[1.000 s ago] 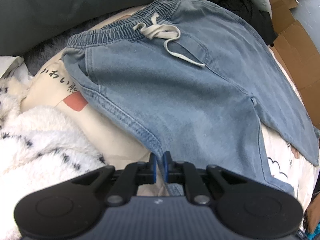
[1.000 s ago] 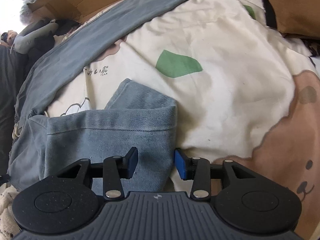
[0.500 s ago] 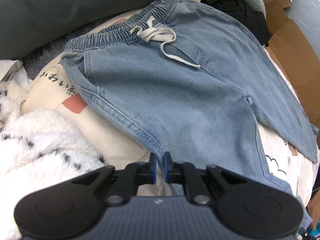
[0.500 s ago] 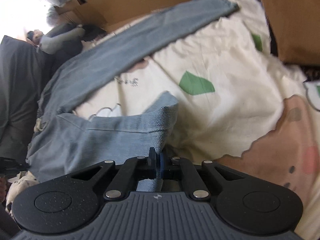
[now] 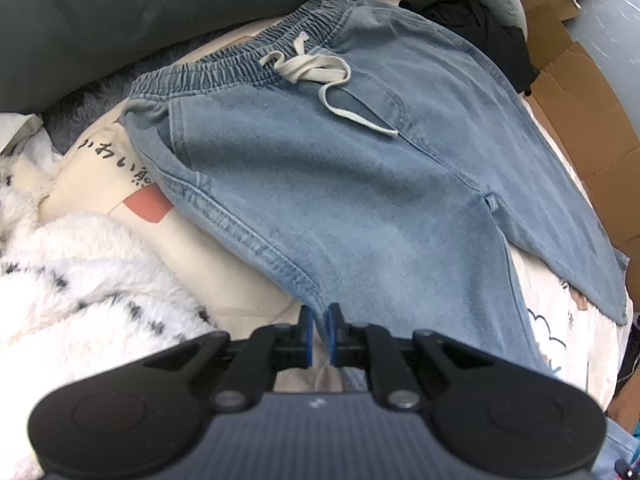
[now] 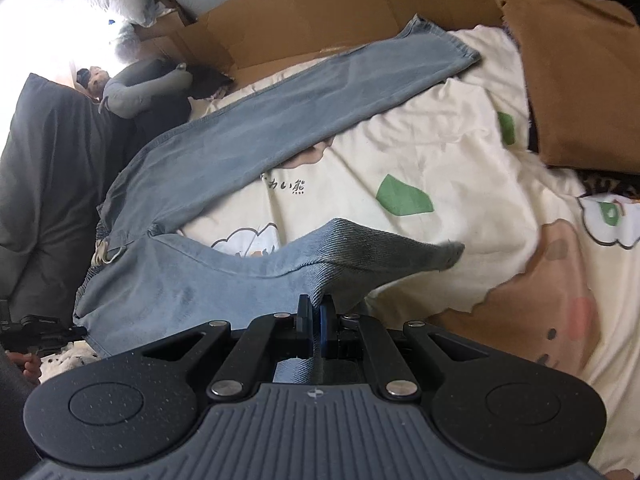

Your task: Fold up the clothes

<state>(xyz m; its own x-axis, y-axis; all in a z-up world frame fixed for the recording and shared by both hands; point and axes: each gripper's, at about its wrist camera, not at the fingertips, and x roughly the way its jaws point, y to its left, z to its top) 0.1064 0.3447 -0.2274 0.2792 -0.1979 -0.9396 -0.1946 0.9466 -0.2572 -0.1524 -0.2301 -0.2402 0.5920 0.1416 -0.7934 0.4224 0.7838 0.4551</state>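
Jeans: pale blue denim jeans lie spread on the bed, soft and washed-out, with raised double stitching along the side seam.
Waistband: gathered elastic waistband, ruched in fine ridges, at the far end beside a dark grey pillow.
Drawstring: flat cream cotton drawstring, loosely knotted, one tail curling down over the fly.
Legs: the far leg lies long and flat towards the cardboard; the near leg is raised off the sheet, its hem corner drooping to a point.
Left gripper: left gripper, blue pads clenched on the stitched outer seam of the jeans.
Right gripper: right gripper, jaws pinched tight on the near leg's cloth, twill weave showing just above the pads.
Sheet: cream cotton sheet, wrinkled, printed with green patches, brown bear shapes and dark characters.
Blanket: fluffy white blanket with black flecks, left of the jeans.
Brown cloth: smooth tan cloth at the sheet's far right.
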